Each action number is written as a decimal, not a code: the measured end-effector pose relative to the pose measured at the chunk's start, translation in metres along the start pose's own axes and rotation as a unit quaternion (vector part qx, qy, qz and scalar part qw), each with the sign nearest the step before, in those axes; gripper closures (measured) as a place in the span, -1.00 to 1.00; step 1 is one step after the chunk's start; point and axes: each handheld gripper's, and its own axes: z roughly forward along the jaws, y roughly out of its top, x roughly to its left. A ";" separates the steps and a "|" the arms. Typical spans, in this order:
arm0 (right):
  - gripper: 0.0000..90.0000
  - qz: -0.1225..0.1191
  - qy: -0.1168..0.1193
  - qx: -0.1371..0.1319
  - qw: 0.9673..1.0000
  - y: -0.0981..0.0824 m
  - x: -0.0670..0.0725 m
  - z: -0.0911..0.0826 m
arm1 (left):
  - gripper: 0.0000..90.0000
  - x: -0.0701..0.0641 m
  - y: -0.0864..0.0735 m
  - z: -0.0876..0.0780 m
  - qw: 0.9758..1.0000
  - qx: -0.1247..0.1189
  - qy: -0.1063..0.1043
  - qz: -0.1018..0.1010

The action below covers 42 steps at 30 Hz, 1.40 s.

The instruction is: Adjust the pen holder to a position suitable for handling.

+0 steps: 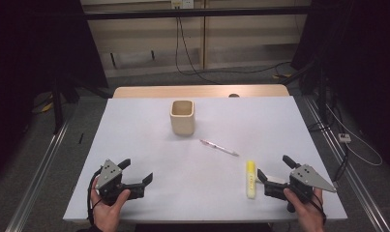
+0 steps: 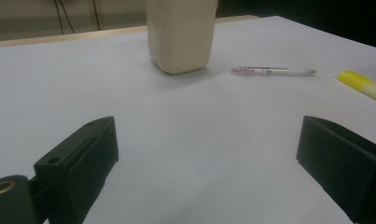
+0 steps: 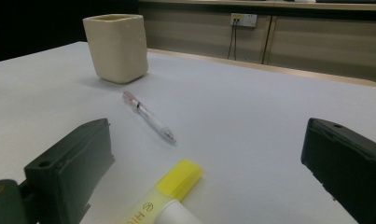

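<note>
A cream square cup (image 1: 182,117) stands upright at the table's far middle. Right of it and nearer lies a clear pen (image 1: 219,147), slanted. A yellow highlighter (image 1: 250,179) lies lengthwise near the front right. My left gripper (image 1: 137,170) rests at the front left, open, with bare table between its jaws; ahead of it stand the cup (image 2: 181,35), the pen (image 2: 272,71) and the highlighter (image 2: 363,85). My right gripper (image 1: 274,166) is open at the front right, and the highlighter's cap (image 3: 178,177) lies just before its jaws, untouched. Beyond that are the pen (image 3: 148,116) and the cup (image 3: 115,46).
The white table top (image 1: 144,140) has a wooden strip (image 1: 149,91) along its far edge, with a small dark object (image 1: 234,95) on it. Black cables (image 1: 192,67) trail over the floor behind. Metal rails (image 1: 42,164) run along both sides of the table.
</note>
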 end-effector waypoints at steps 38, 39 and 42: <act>-0.93 -0.004 0.023 0.007 1.000 -0.001 0.004 0.006 | -0.74 0.028 0.075 0.062 0.998 0.037 -0.055 0.000; -0.93 -0.003 0.022 0.008 1.000 -0.001 0.003 0.006 | -0.74 0.032 0.082 0.067 0.998 0.035 -0.052 0.000; -0.93 -0.003 0.023 0.008 1.000 -0.001 0.003 0.007 | -0.75 0.036 0.091 0.077 0.998 0.041 -0.051 0.001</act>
